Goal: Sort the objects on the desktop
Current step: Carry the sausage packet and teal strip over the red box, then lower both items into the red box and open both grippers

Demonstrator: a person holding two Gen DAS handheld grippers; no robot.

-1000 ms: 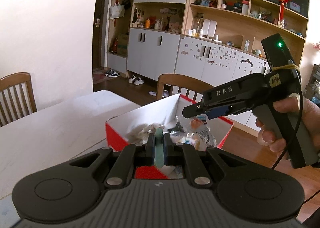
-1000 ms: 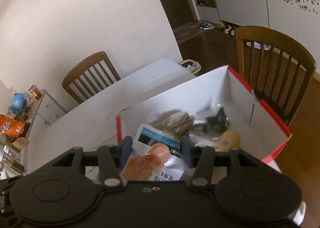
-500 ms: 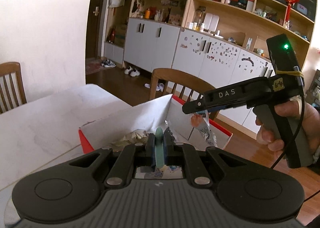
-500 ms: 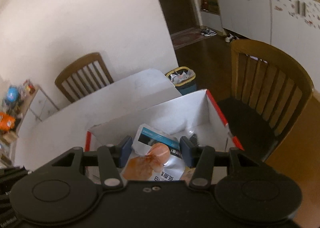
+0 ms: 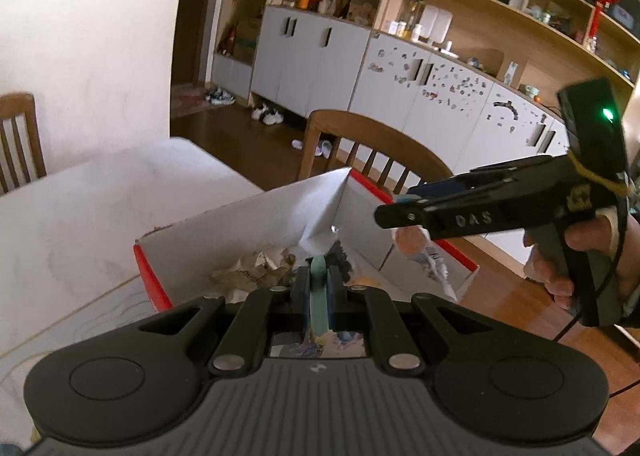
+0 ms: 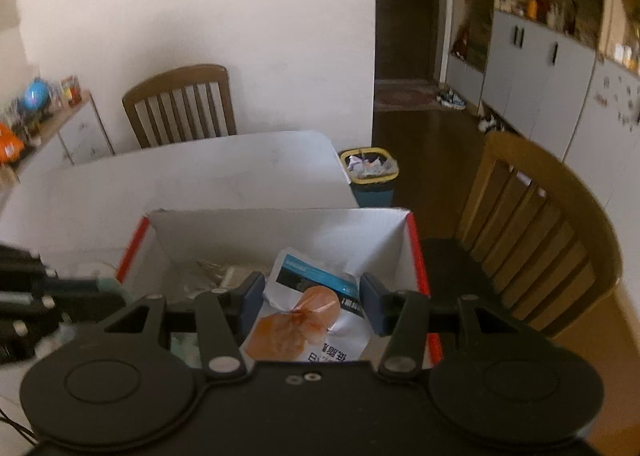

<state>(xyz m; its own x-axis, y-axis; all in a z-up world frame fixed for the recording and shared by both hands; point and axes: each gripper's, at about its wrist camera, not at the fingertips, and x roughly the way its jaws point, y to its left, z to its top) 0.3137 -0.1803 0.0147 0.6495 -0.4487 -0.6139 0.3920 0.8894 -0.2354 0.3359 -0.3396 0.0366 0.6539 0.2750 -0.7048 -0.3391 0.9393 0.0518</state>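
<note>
Right wrist view: our right gripper (image 6: 311, 302) clamps a snack packet (image 6: 310, 320) above the red-edged box (image 6: 416, 256); our left gripper (image 5: 319, 288) pinches something thin and teal (image 5: 319, 296), perhaps a card.

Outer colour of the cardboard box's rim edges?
Red outside, white inside: open cardboard box. Clearest in the right wrist view.

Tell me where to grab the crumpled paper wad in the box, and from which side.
Pinch the wad across its raised, creased top, coming straight down through the open top of the box. It lies low on the box floor beside tall white walls, so a sideways approach looks blocked; its folds should give a firm bite.
</note>
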